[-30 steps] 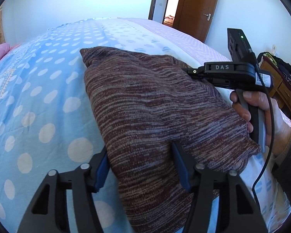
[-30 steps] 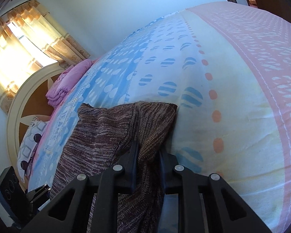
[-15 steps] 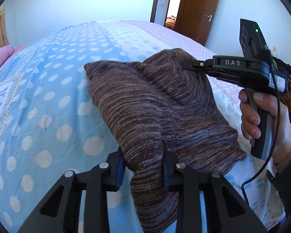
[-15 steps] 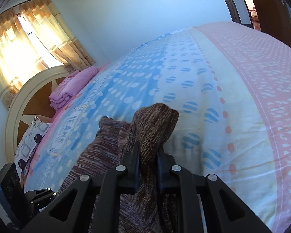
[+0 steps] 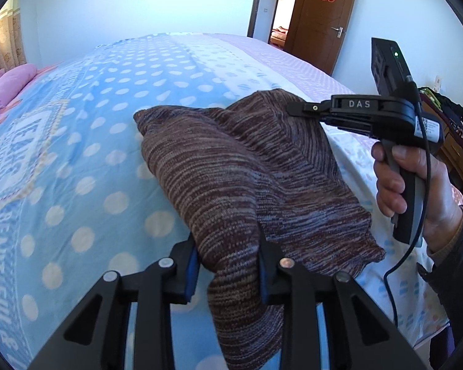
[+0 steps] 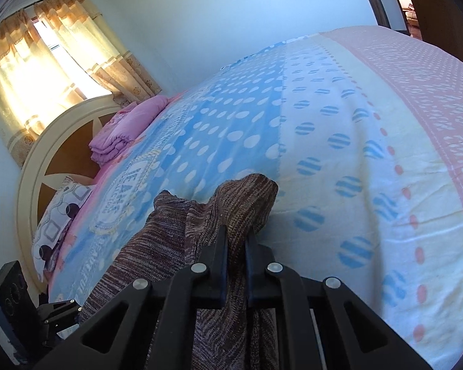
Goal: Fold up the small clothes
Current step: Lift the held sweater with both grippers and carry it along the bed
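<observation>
A brown marled knit garment (image 5: 231, 172) lies on the bed, its near edge raised off the cover. My left gripper (image 5: 228, 252) is shut on a bunched fold of that near edge, blue pads pressing both sides. My right gripper (image 6: 235, 240) is shut on another corner of the knit garment (image 6: 247, 197), which humps up just past the fingertips. In the left wrist view the right gripper (image 5: 296, 109) reaches in from the right, held by a hand (image 5: 416, 185), its tip in the far raised fold. Part of the garment hangs below the jaws, out of sight.
A blue polka-dot bedspread (image 5: 77, 160) with a cream and pink side band (image 6: 416, 123) covers the bed. A folded pink blanket (image 6: 123, 129) and a patterned pillow (image 6: 58, 212) lie by the round headboard. A brown door (image 5: 321, 21) stands at the far right, a cluttered dresser (image 5: 447, 129) beside it.
The left jaws went from wide around the near edge to shut on it. Both grippers have lifted their corners, bunching the garment and pulling it up off the bedspread.
</observation>
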